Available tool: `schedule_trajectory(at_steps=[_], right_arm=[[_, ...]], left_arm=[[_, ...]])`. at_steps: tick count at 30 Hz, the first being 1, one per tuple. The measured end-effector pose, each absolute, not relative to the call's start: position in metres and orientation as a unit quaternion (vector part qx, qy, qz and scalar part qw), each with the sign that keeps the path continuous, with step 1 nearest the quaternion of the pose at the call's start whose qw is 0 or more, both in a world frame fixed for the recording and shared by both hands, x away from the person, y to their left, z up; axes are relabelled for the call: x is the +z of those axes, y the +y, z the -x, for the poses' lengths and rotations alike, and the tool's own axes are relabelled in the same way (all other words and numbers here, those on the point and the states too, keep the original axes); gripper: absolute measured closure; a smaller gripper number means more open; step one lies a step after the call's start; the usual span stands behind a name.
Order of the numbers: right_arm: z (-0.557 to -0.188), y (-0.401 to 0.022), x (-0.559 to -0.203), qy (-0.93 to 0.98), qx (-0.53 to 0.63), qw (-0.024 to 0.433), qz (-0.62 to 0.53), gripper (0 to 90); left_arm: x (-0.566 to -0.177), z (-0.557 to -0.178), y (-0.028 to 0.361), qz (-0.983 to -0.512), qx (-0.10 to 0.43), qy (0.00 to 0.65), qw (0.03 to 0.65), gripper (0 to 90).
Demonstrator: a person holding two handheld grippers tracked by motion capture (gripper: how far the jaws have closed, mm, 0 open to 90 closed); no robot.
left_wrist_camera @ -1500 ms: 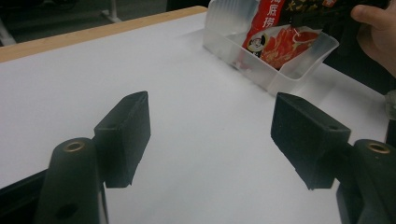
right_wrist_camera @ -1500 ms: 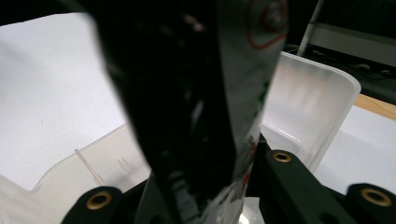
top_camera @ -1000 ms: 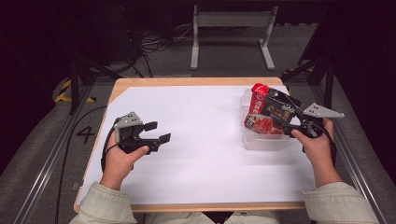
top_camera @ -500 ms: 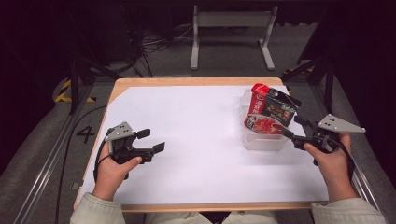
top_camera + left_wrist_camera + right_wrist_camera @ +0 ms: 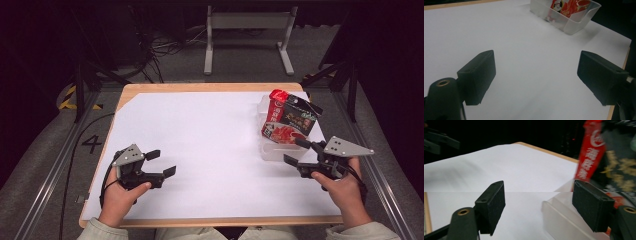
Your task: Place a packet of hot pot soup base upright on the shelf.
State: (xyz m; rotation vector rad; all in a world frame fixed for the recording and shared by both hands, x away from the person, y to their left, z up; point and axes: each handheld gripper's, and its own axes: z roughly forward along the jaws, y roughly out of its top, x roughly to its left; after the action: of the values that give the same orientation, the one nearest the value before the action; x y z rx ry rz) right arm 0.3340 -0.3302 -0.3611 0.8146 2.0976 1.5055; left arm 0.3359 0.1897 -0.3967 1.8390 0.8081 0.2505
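Observation:
A clear plastic container stands at the right of the white table. A red and black snack packet stands upright in it. My right gripper sits just in front of the container, its jaws apart and nothing between them. In the right gripper view the right gripper frames the container corner and the packet. My left gripper is near the front left, open and empty. Both grippers' jaws have just been opening. The left gripper looks across bare sheet toward the container.
The white sheet covers a wooden tabletop whose edge shows at the back. Dark floor, cables and a metal stand lie beyond the table. Metal rails run along both sides.
My right gripper has drawn back from the packet toward the near right corner. The left gripper has slid toward the near edge and sunk a little. Both pairs of jaws stand slightly wider.

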Motion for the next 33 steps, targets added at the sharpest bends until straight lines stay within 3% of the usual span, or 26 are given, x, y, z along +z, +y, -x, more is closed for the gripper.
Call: schedule_trajectory(at_steps=[11, 20, 33], right_arm=[[-0.340, -0.309, -0.399, 0.771, 0.544, 0.171, -0.283, 26.8], [-0.344, -0.301, -0.431, 0.794, 0.512, 0.160, -0.287, 27.4], [-0.349, -0.295, -0.443, 0.807, 0.478, 0.152, -0.313, 25.3]], left_arm=[[-0.417, -0.332, 0.188, -0.774, 0.082, 0.326, 0.537, 14.0], [-0.430, -0.333, 0.178, -0.781, 0.083, 0.318, 0.532, 11.6], [-0.440, -0.333, 0.179, -0.787, 0.092, 0.322, 0.519, 11.4]])
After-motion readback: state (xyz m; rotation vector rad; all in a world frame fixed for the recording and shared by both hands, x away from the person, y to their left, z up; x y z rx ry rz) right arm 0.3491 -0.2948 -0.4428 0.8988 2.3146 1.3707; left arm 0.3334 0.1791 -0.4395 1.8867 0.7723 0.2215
